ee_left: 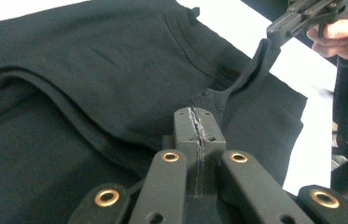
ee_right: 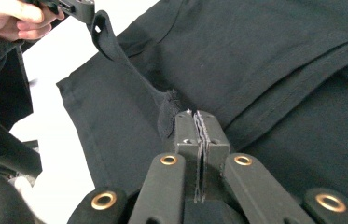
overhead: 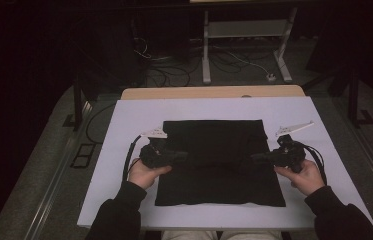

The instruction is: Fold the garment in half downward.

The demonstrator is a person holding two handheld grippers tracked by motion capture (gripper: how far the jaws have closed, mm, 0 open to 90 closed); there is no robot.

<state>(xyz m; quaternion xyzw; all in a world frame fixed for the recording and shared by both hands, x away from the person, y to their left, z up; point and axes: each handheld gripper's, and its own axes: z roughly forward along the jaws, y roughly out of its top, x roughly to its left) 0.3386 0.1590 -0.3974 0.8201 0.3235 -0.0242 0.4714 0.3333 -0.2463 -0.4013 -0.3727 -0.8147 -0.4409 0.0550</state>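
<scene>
High view: a black garment (overhead: 219, 162) is laid flat at the centre of a white counter (overhead: 124, 120). Left tool (overhead: 180, 156) is held at its left edge, right tool (overhead: 257, 157) at its right edge, w/ both pointed inward.

Left gripper view: left tool (ee_left: 197, 123) is seen clenched on a raised fold of fabric; garment (ee_left: 92, 93) is spread beyond.

Right gripper view: right tool (ee_right: 198, 126) is likewise clamped on pinched cloth, w/ garment (ee_right: 265, 60) stretched toward the other tool.
</scene>
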